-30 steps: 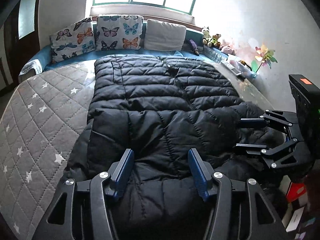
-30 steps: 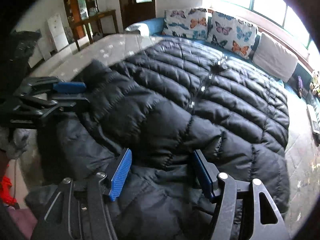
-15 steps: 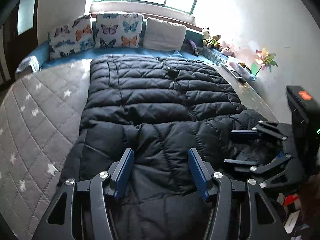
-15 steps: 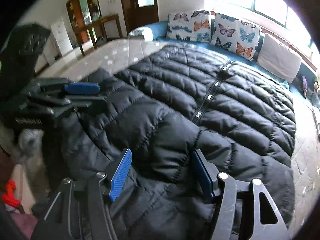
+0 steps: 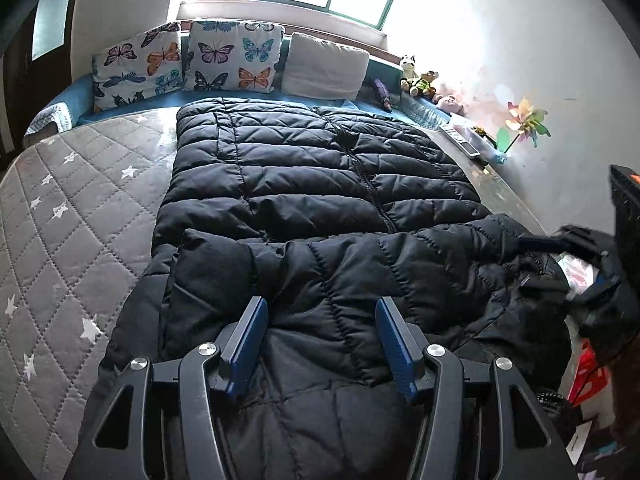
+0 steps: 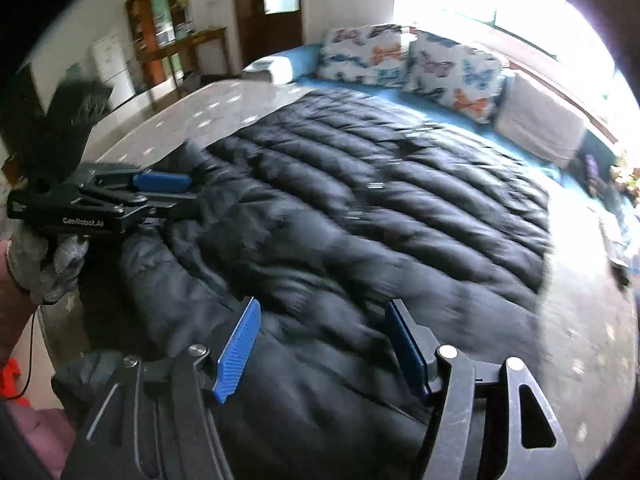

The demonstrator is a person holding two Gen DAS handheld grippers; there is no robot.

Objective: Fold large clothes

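A black quilted puffer jacket [image 5: 320, 184] lies lengthwise on the bed, its zip running up the middle. A sleeve [image 5: 320, 272] is folded across its near end. My left gripper [image 5: 322, 340] hovers over that near end, blue pads apart, with flat fabric below them and nothing pinched. It also shows in the right wrist view as the left gripper [image 6: 160, 192] at the jacket's left edge, held by a gloved hand [image 6: 44, 264]. My right gripper [image 6: 324, 344] is open above the jacket's near right part; this view is motion-blurred. It appears blurred as the right gripper [image 5: 576, 268] in the left wrist view.
The bed has a grey star-quilted cover [image 5: 68, 216]. Butterfly pillows [image 5: 224, 60] and a plain cushion [image 5: 324, 66] line the far end under a window. Soft toys [image 5: 420, 76] and a paper pinwheel [image 5: 524, 120] stand along the right wall. Shelves and a door [image 6: 276, 4] are beyond the bed.
The right gripper has drawn back toward the right edge of the left wrist view, and its own view has swung and blurred. The left gripper and the jacket look the same.
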